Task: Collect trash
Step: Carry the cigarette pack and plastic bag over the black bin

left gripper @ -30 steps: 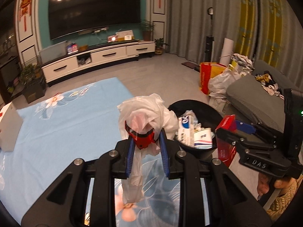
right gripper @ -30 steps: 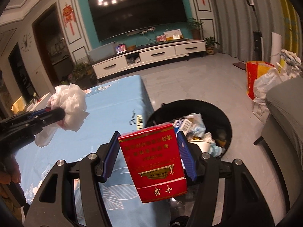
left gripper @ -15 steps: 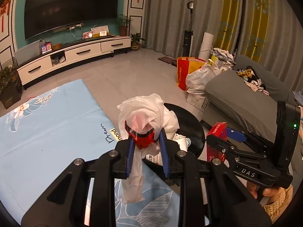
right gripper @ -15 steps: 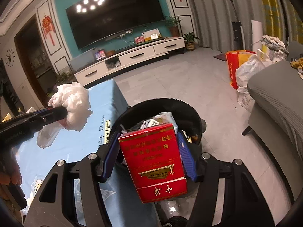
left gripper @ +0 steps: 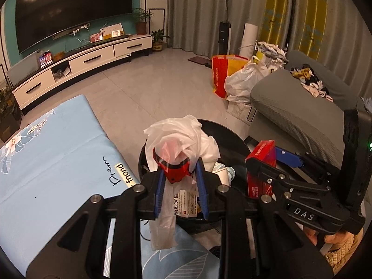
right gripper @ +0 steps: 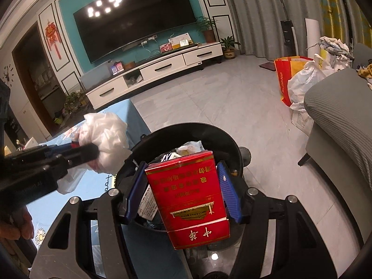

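My left gripper [left gripper: 180,175] is shut on a crumpled white plastic bag [left gripper: 183,137] with a red piece inside, held over the near rim of the black trash bin [left gripper: 229,139]. The bag also shows in the right wrist view [right gripper: 104,137]. My right gripper [right gripper: 183,186] is shut on a red cigarette carton [right gripper: 188,193], held above the black trash bin [right gripper: 209,130], which holds several packets and papers. The carton also shows in the left wrist view [left gripper: 261,162], at the bin's right side.
A table with a light blue floral cloth [left gripper: 58,148] stands left of the bin. A grey sofa [left gripper: 297,107] is on the right, with a red-yellow bag [left gripper: 220,74] and a white plastic bag [left gripper: 244,81] on the tiled floor behind. A TV cabinet [right gripper: 158,69] lines the far wall.
Both grippers have moved forward and right, from over the blue table to above the trash bin. Each still holds its item.
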The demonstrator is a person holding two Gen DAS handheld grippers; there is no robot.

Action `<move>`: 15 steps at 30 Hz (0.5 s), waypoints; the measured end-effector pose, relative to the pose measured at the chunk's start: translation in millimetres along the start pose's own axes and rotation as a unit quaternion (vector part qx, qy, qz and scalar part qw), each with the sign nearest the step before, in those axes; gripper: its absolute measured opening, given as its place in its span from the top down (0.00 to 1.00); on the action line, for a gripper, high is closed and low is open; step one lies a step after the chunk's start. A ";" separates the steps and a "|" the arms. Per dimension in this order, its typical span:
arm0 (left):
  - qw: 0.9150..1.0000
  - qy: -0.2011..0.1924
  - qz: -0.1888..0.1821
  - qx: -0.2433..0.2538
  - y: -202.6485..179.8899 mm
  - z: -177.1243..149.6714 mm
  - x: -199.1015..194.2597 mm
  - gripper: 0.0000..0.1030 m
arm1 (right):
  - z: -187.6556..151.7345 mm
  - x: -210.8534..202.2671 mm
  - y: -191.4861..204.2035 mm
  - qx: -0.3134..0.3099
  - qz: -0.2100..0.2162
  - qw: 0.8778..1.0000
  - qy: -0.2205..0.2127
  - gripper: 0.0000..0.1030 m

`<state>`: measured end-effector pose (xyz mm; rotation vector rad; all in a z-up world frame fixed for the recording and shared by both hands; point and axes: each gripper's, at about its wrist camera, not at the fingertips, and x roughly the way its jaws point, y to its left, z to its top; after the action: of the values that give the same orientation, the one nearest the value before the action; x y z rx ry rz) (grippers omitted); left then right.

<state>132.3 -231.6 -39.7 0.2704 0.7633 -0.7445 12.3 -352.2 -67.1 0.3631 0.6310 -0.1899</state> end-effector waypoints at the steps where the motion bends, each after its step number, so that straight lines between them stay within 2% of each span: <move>1: 1.000 0.002 0.000 0.002 -1.6 -0.6 2.8 0.74 | 0.6 1.2 -1.2 0.000 0.000 1.000 0.000 0.41; 15: 1.000 0.016 0.001 0.009 -10.5 3.8 31.0 0.74 | 10.1 15.8 -10.3 -0.001 -0.004 1.000 0.002 0.41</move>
<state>142.1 -256.7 -58.6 0.3003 0.7868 -0.7469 27.3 -366.6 -71.9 0.3597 0.6361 -0.1960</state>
